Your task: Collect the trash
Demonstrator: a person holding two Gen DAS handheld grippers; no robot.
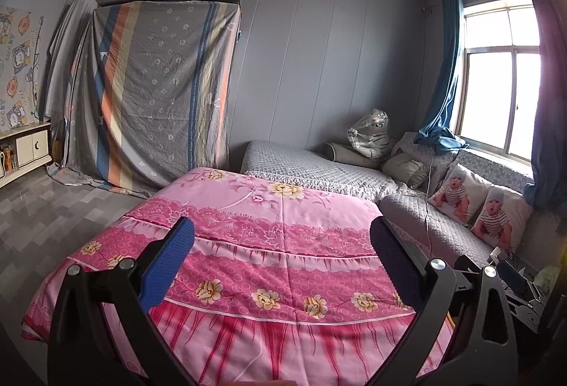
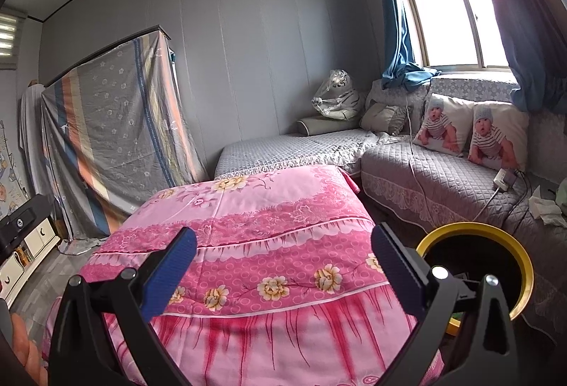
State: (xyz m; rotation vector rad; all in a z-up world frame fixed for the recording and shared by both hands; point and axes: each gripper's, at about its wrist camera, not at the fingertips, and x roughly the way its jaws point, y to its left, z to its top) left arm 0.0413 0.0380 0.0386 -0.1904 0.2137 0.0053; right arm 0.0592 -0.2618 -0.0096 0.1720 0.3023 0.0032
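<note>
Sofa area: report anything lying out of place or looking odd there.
Crumpled white tissue lies loose on the grey sofa cover, near the yellow-rimmed bin rather than in it. A white power strip sits on the seat with its cable trailing across. The blue curtain is bunched on the sofa back. Both grippers are open, holding nothing.

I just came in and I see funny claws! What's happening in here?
Someone is tidying up trash with a claw in each hand. Both the left claw and the right claw are open and empty, held over the pink flowered cover. A yellow-rimmed bin waits beside the right claw, and crumpled tissues lie on the grey sofa.
</note>
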